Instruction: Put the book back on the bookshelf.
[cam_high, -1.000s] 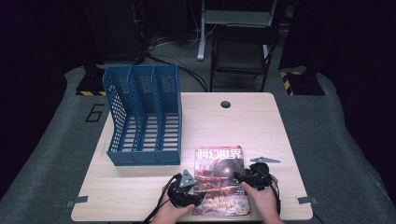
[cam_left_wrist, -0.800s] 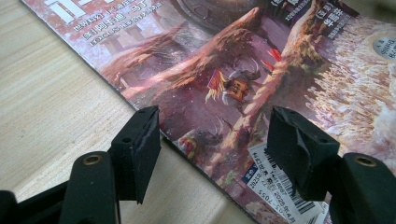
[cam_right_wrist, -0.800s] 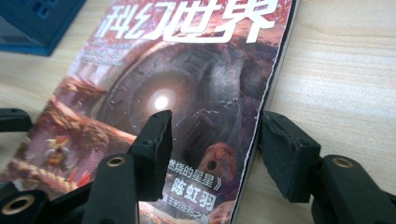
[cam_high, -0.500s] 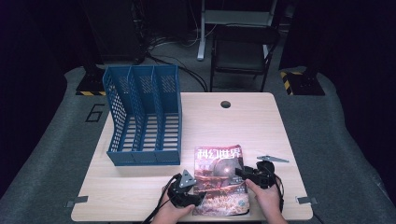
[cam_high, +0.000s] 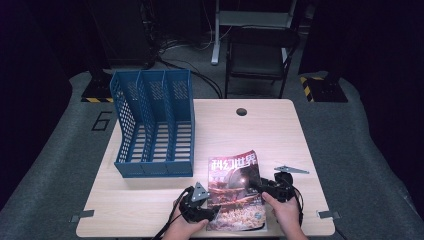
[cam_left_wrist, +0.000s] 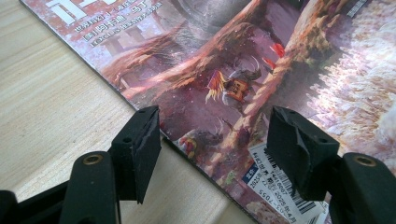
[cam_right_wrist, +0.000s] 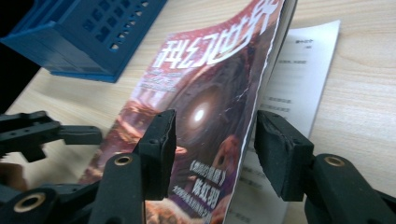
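A magazine (cam_high: 235, 187) with a reddish cover lies at the table's front middle. In the left gripper view my left gripper (cam_left_wrist: 212, 126) stands open over the magazine's (cam_left_wrist: 243, 70) near left edge, one jaw above bare wood and the other above the barcode. In the high view the left gripper (cam_high: 212, 207) sits at the magazine's lower left corner. My right gripper (cam_right_wrist: 212, 126) is open, its jaws on either side of the lifted right edge of the magazine (cam_right_wrist: 205, 93), with a white page (cam_right_wrist: 299, 84) flat beneath. The right gripper (cam_high: 257, 186) reaches in from the magazine's right side.
A blue three-slot file rack (cam_high: 155, 125) stands on the left half of the wooden table (cam_high: 265, 130), behind the magazine. A round cable hole (cam_high: 241, 111) is near the table's far edge. A dark chair (cam_high: 260, 50) stands beyond the table.
The right gripper has shifted slightly left, toward the magazine, and the magazine's right edge now stands raised between its jaws. The left gripper has stayed put.
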